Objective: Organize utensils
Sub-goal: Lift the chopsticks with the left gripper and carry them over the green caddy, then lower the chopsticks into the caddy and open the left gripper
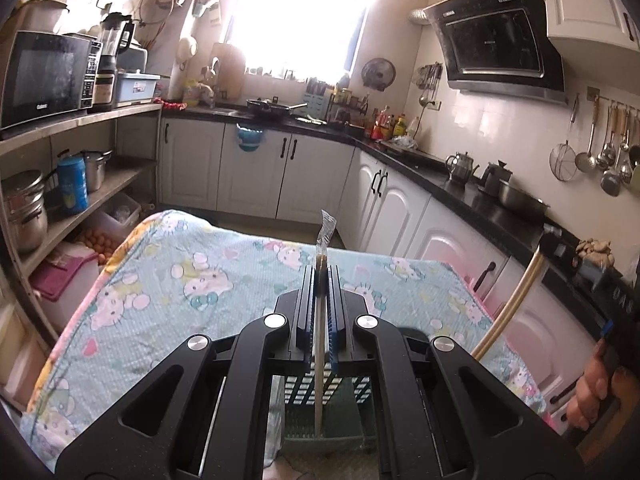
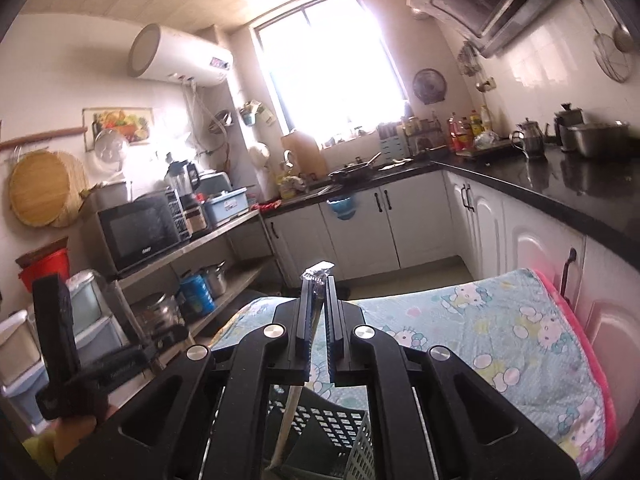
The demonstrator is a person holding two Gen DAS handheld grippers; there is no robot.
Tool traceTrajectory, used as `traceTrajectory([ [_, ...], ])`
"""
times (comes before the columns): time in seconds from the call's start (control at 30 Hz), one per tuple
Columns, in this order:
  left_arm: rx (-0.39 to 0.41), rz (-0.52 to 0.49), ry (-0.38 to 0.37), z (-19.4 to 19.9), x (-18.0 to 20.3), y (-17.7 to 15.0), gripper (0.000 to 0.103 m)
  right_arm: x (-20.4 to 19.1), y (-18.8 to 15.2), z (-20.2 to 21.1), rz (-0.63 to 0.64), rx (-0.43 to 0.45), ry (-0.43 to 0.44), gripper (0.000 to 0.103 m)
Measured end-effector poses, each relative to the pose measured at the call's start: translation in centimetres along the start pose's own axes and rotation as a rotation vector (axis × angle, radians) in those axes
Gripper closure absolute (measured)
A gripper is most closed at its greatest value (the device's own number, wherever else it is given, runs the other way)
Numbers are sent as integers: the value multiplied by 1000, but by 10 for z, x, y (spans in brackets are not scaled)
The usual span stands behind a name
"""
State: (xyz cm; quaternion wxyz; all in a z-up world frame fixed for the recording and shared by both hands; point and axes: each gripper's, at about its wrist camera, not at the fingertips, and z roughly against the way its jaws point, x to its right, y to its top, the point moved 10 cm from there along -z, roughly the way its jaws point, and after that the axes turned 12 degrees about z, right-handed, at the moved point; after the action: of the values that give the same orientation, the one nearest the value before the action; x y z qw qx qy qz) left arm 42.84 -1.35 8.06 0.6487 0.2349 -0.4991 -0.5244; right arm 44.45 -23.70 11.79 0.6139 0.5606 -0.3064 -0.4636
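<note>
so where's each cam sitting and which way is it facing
Left wrist: rides the left gripper, shut on a wrapped utensil, facing the cloth-covered table and window; a hand shows right.
Right wrist: rides the right gripper, shut on another wrapped utensil, facing the shelves; the left gripper appears lower left.
Shared: table, black perforated basket, microwave, window.

Both cameras ride low on the handheld grippers, looking forward along the jaws, close above the cloth-covered surface [image 1: 168, 276]. The left view faces the window [image 1: 300, 12] squarely; the right view tilts and looks further left. Both share window, microwave [image 2: 140, 232] and the surface's far edge.
</note>
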Motion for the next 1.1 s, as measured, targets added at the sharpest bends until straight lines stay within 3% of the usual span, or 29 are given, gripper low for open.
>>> traceTrajectory([
  [0.23,-16,6,3,-8,-4,-11,102,17,15,3,-18,40,-37,97],
  [0.7,-48,7,18,-17,-14,-28,102,28,-3,14,7,8,-63,97],
  [0.87,-60,16,20,-16,-18,-33,100,15,-18,12,49,-43,-14,97],
  [1.1,-80,28,32,-10,-26,-40,88,-5,-51,1,53,-135,25,96],
])
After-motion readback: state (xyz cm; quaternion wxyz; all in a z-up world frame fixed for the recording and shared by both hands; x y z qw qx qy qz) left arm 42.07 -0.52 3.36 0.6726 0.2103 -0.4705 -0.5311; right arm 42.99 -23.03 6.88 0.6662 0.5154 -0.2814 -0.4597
